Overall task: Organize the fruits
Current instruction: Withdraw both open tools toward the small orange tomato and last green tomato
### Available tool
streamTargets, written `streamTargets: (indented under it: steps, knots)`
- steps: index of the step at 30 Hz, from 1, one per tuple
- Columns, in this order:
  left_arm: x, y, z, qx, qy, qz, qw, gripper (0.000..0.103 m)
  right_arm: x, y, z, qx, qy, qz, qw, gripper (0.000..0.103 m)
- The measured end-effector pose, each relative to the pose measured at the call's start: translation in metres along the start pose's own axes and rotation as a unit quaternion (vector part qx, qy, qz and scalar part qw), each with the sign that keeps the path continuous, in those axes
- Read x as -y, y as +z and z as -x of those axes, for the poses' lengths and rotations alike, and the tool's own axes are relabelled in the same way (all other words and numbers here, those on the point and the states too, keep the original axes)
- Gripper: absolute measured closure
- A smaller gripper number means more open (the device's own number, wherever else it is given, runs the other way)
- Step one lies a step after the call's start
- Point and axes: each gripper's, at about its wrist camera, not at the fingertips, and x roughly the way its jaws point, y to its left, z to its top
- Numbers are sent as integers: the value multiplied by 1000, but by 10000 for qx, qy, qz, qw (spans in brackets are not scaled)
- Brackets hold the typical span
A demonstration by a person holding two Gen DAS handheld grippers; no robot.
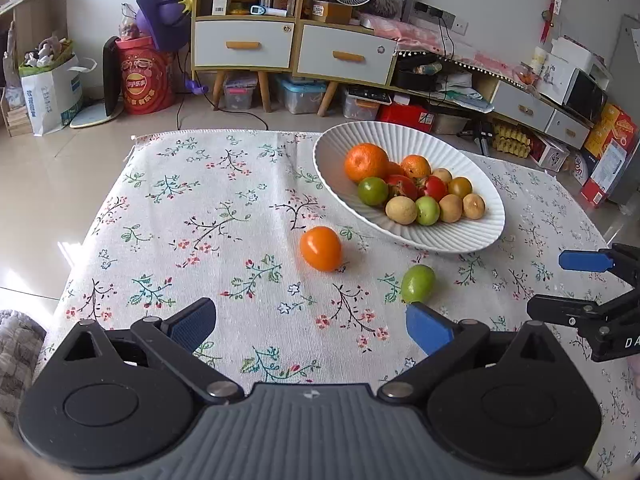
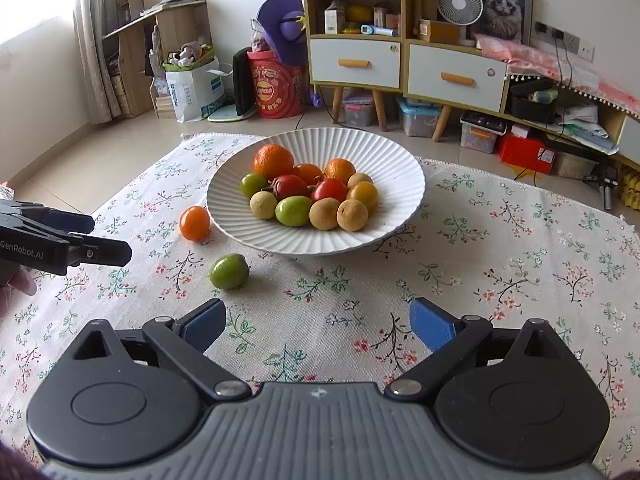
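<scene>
A white ribbed bowl (image 1: 460, 236) (image 2: 248, 224) on the flowered cloth holds several fruits: oranges, red and green ones, tan ones. An orange fruit (image 1: 321, 248) (image 2: 194, 223) and a green fruit (image 1: 418, 283) (image 2: 229, 271) lie loose on the cloth in front of the bowl. My left gripper (image 1: 310, 326) is open and empty, just short of both loose fruits; it also shows at the left edge of the right wrist view (image 2: 100, 236). My right gripper (image 2: 318, 326) is open and empty, with the green fruit ahead to its left; it shows at the right edge of the left wrist view (image 1: 560, 284).
The flowered cloth (image 1: 208, 216) (image 2: 500, 280) covers a low table whose far edge lies just behind the bowl. Beyond are a tiled floor, white-drawer cabinets (image 1: 244, 42), a red tub (image 2: 276, 86), storage boxes and cables.
</scene>
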Motion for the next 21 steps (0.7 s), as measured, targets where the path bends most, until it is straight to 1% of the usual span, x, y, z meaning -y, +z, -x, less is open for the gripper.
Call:
streamTargets:
  steps: [8, 12, 20, 21]
  knots:
    - [1, -11, -8, -68, 57, -106, 9999, 7, -10, -9, -6, -74, -13, 220, 9997, 3]
    - [0, -17, -15, 83, 32, -175, 9998, 7, -14, -12, -11, -81, 79, 313, 9994, 3]
    - [-4, -27, -36, 211, 138, -219, 9994, 7, -29, -19, -25, -135, 144, 619, 9979, 3]
    - [-4, -28, -37, 284, 173, -280, 9991, 7, -30, -19, -27, -149, 161, 633, 9978, 3]
